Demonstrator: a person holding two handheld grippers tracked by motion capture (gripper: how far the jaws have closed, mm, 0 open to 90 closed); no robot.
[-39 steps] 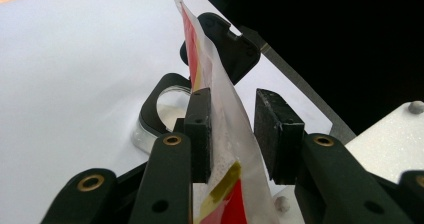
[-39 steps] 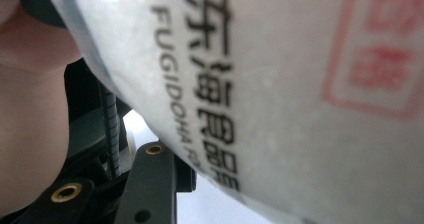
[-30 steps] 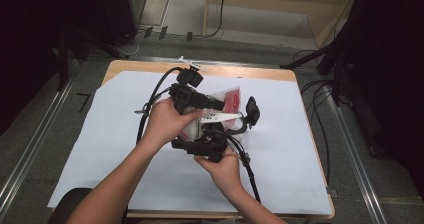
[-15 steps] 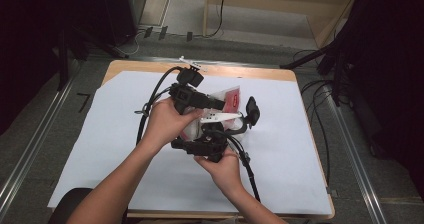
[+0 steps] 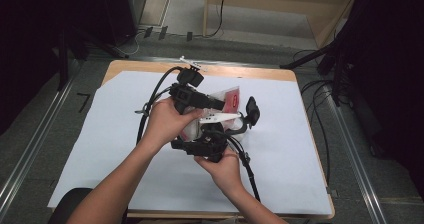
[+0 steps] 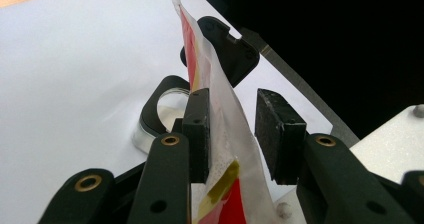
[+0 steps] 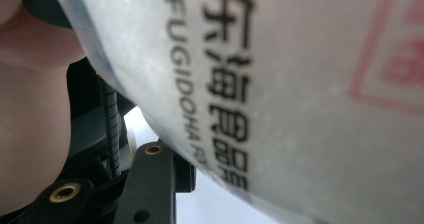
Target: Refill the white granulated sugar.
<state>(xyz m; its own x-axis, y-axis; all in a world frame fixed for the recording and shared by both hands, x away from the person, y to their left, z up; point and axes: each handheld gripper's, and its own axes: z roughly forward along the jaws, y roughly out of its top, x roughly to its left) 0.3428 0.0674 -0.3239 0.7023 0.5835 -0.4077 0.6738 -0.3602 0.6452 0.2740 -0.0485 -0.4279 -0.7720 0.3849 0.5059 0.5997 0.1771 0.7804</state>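
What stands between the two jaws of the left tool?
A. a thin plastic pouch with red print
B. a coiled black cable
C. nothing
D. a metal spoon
A: in the left gripper view, the plastic pouch rises edge-on between the pads of the left tool.

Blurred print on packet (image 7: 300, 109)

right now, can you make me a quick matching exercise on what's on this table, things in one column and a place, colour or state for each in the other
Things:
1. plastic pouch
2. paper sheet
3. left gripper
4. table

Descriptions:
a. white, spread over the tabletop
b. wooden, edge showing past the sheet
c. red, yellow and translucent, standing up between two black pads
d. jaws on either side of the pouch, a gap at one pad

Pairs: 1-c, 2-a, 3-d, 4-b
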